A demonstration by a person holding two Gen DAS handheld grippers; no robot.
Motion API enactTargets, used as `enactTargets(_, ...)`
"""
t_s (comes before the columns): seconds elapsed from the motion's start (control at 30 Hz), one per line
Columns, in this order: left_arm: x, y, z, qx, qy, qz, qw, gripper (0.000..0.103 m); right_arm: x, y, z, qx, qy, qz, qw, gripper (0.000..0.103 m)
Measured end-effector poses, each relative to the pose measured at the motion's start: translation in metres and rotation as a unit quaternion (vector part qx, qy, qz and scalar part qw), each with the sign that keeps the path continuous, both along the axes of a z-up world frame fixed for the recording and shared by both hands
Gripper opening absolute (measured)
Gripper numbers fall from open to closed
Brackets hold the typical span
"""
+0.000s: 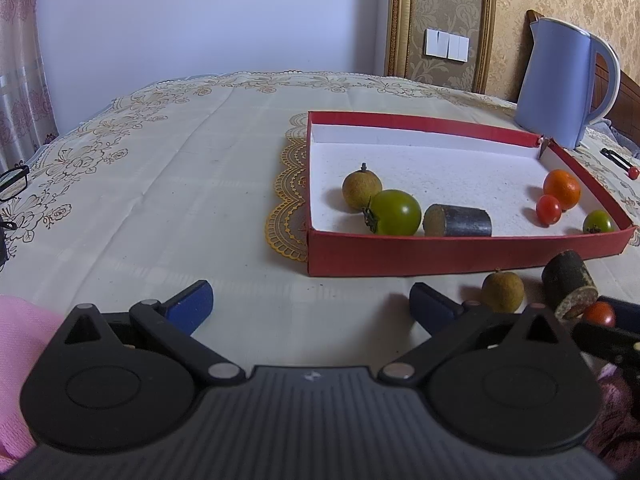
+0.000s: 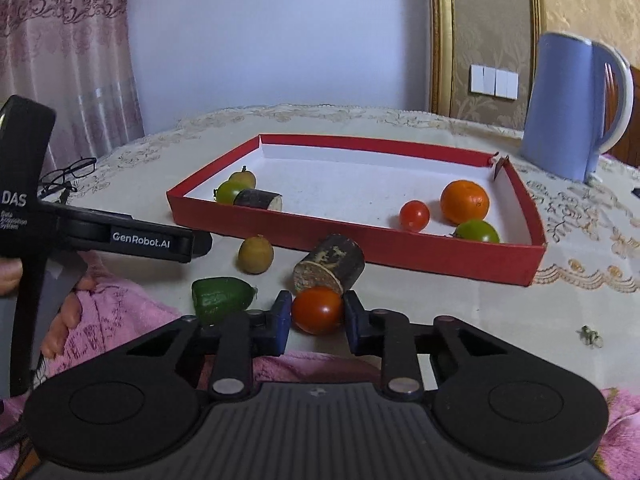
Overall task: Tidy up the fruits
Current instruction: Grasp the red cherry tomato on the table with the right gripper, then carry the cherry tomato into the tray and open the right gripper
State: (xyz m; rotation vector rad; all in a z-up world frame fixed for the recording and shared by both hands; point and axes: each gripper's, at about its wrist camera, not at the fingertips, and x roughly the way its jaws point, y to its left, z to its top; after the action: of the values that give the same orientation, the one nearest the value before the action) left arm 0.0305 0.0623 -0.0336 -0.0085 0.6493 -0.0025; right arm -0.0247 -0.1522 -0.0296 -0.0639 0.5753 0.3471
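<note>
My right gripper [image 2: 317, 312] is shut on a red cherry tomato [image 2: 318, 309] at the table's near edge; that tomato [image 1: 599, 313] also shows in the left wrist view. A dark sugarcane piece [image 2: 329, 265], a brown longan [image 2: 255, 255] and a green fruit [image 2: 222, 295] lie close by, outside the red tray [image 2: 440, 250]. Inside the tray are an orange [image 2: 465, 202], a small red tomato [image 2: 414, 215], green tomatoes [image 2: 478, 231], a second cane piece [image 2: 259, 199] and a longan [image 2: 242, 179]. My left gripper [image 1: 310, 304] stands open over bare cloth, left of the loose longan [image 1: 502, 292].
A blue kettle [image 2: 568, 108] stands behind the tray at the back right. Black glasses [image 2: 68, 176] lie at the table's left side. A pink towel [image 2: 120, 320] covers the near edge. A small green stem scrap [image 2: 590, 336] lies on the cloth to the right.
</note>
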Motion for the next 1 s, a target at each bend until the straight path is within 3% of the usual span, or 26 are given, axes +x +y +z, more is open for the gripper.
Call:
enactTargets(0.2, 0.000, 0.000, 0.000, -0.001, 0.000, 0.000, 1.0000, 0.103, -0.006, -0.014, 0.016, -0.007, -0.042, -0.016, 0.999, 0.027)
enactTargets(0.33, -0.001, 0.000, 0.000, -0.001, -0.001, 0.000, 1.0000, 0.103, 0.015, -0.024, 0.031, 0.000, -0.051, -0.034, 0.998, 0.027)
enactTargets(0.57, 0.000, 0.000, 0.000, -0.001, 0.000, 0.000, 1.0000, 0.103, 0.080, -0.016, 0.041, -0.010, -0.031, -0.035, 0.999, 0.027)
enactTargets(0.77, 0.000, -0.001, 0.000, 0.001, 0.000, 0.000, 1.0000, 0.103, 0.137, 0.003, 0.025, -0.043, 0.016, -0.038, 0.998, 0.027)
enactTargets(1.0, 0.000, 0.000, 0.000, 0.000, 0.000, 0.000, 1.0000, 0.103, 0.164, 0.016, 0.007, -0.084, 0.033, -0.047, 0.995, 0.027)
